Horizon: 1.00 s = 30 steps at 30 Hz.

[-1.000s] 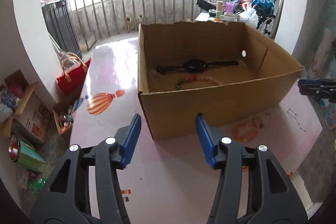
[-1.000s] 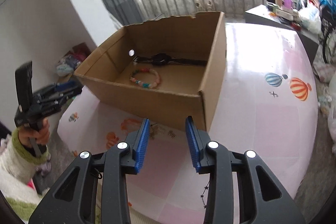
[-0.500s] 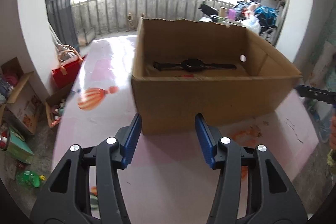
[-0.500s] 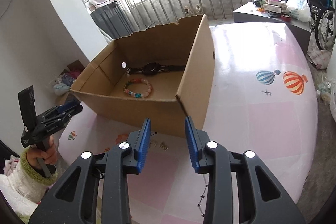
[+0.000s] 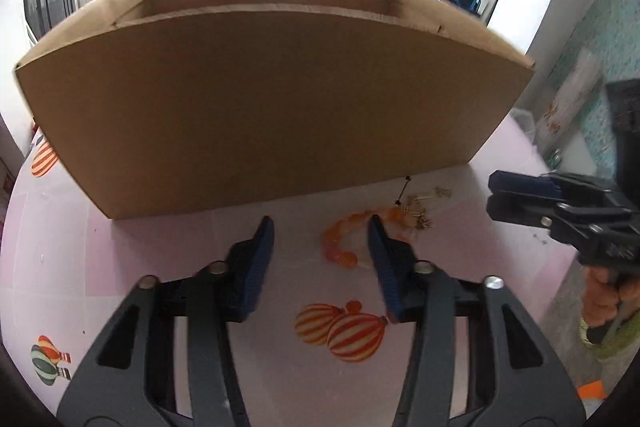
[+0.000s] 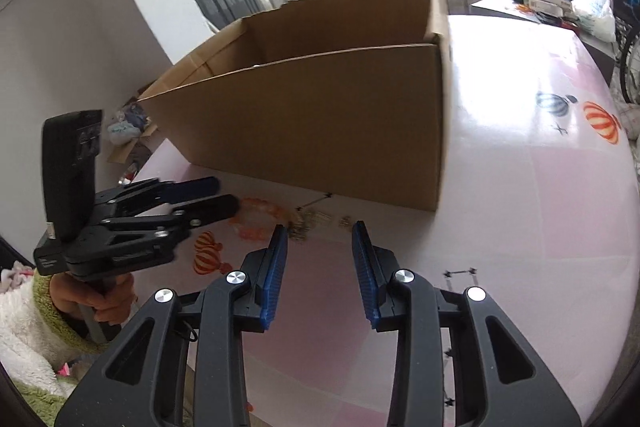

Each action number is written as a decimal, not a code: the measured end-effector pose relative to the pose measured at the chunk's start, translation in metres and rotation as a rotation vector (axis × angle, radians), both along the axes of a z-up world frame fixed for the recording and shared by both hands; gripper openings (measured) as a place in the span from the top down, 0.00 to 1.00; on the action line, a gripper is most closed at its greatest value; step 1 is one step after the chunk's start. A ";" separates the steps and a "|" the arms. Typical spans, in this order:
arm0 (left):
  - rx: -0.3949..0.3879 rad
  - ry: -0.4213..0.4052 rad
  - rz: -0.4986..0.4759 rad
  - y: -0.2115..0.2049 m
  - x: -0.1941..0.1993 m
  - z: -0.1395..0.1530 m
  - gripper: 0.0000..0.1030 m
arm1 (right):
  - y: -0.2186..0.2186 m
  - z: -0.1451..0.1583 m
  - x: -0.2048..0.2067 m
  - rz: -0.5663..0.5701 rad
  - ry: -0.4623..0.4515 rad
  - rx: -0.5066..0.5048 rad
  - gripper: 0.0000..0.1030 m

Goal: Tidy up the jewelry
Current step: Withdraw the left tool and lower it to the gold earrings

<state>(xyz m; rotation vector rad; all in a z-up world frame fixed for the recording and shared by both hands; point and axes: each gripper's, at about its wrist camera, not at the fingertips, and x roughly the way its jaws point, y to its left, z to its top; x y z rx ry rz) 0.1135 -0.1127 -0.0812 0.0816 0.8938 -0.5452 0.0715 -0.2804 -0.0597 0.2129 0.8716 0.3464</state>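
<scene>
Two pieces of jewelry lie loose on the pink table (image 5: 120, 267), in front of the near wall of the cardboard box (image 5: 260, 107): an orange bead bracelet (image 5: 340, 247) and, just beside it, a small gold chain (image 5: 420, 211) with a thin dark cord.

Seen from the left gripper (image 5: 320, 239), the bracelet sits directly ahead and a little toward its right finger, whose tip already covers part of the loop. Its jaws have just been closing but stand partly apart, with nothing pressed between the pads; the beads lie on the table beneath and ahead of the gap. The bracelet's curve runs from near the right fingertip out and back toward the gripper's centre line, so its long axis crosses the gap at a slant.

The right gripper (image 6: 320, 239) hovers partly open and empty. The gold chain (image 6: 308, 223) lies just past its left fingertip, strung out sideways across the line of the fingers, and the bracelet (image 6: 260, 219) is further out to that side.

By my reading the left hand is nearer the bracelet and the right nearer the chain, so the coming pick probably turns on the left gripper centring over the beads.
</scene>
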 end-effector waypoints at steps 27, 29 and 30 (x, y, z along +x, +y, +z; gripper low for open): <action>0.009 -0.081 0.075 0.046 -0.026 0.014 0.77 | 0.009 -0.007 -0.003 -0.020 -0.043 -0.097 0.72; 0.001 -0.084 0.050 0.038 -0.027 0.016 0.77 | 0.009 -0.009 -0.002 -0.019 -0.045 -0.130 0.73; -0.006 -0.078 0.033 0.034 -0.028 0.016 0.77 | 0.010 -0.009 0.000 -0.015 -0.048 -0.150 0.73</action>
